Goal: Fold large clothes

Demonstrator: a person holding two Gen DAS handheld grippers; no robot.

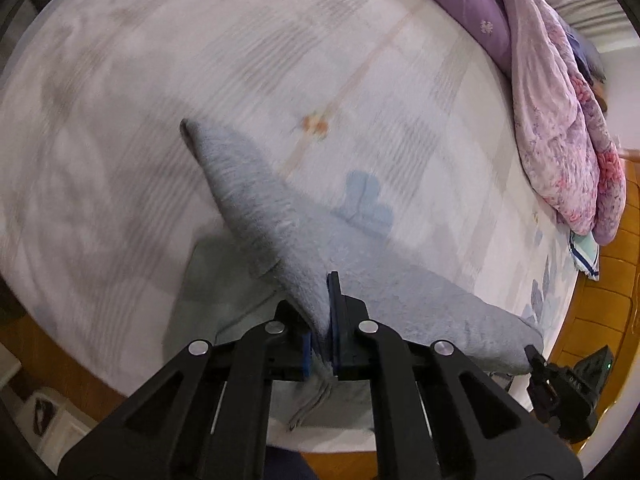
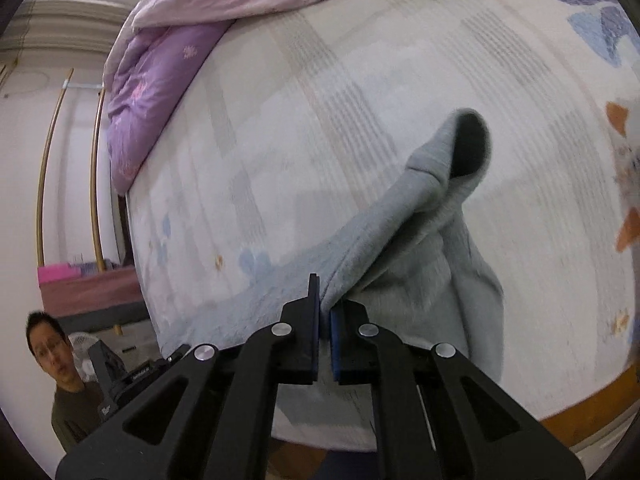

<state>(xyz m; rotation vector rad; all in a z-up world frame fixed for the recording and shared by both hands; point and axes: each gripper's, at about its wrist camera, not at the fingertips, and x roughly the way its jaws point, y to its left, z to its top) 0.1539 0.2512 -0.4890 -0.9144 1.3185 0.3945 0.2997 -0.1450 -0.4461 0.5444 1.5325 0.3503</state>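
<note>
Grey fleece, the soft knit of a large sweatshirt [image 1: 256,200], is pinched between the blue pads of my left gripper [image 1: 320,344], whose black jaws are clenched tight on a fold of it. From that grip one sleeve runs ahead and to the left, ending in a ribbed cuff above the bed, while the rest of the cloth stretches off to the right toward my other tool, black and low at that edge. My right gripper [image 2: 325,344] is clamped on the same garment [image 2: 424,248]; the fabric leaves its narrow slot and hangs ahead and to the right, with the other sleeve's open dark cuff turned up beyond it. Under both lies the pale bedsheet with blue butterflies and orange motifs [image 1: 360,80], blurred in both views. Farther off, a crumpled pink and purple floral quilt [image 1: 560,140] is heaped along the far side. Low to the left of my right gripper, a person in a dark shirt [image 2: 68,396] stands beside the bed.
</note>
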